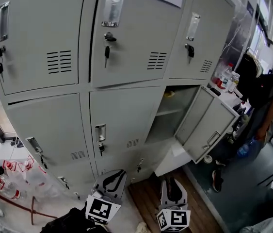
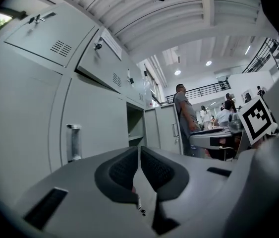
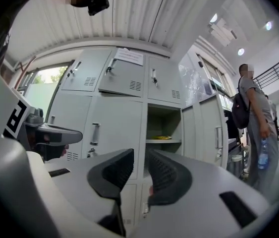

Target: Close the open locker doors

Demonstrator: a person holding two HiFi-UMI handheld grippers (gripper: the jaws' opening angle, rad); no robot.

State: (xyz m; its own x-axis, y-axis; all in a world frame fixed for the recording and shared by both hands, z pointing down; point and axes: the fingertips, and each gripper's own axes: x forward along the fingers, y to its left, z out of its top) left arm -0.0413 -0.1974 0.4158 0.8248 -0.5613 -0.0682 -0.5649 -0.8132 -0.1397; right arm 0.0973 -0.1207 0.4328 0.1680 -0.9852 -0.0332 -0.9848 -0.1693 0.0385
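Note:
A grey locker bank (image 1: 54,115) fills the head view. Its middle-row right door (image 1: 206,125) stands wide open, and the shelf inside (image 1: 168,111) holds a small yellow thing (image 3: 163,137). The top middle door (image 1: 136,38) hangs slightly ajar. Below the open compartment a pale panel (image 1: 172,160) juts out, maybe another open door. My left gripper (image 1: 121,171) is low in front of the middle column, with its tips together and nothing held (image 2: 139,148). Beside it, my right gripper (image 1: 169,179) has a clear gap between empty jaws (image 3: 140,151) and faces the open door (image 3: 211,128).
A person with a backpack (image 1: 272,101) stands right of the open door, holding a bottle (image 3: 263,152). Bottles (image 1: 226,76) sit on a table behind the door. Several water bottles (image 1: 10,178) lie on the floor at the left. More people (image 2: 223,115) are farther back.

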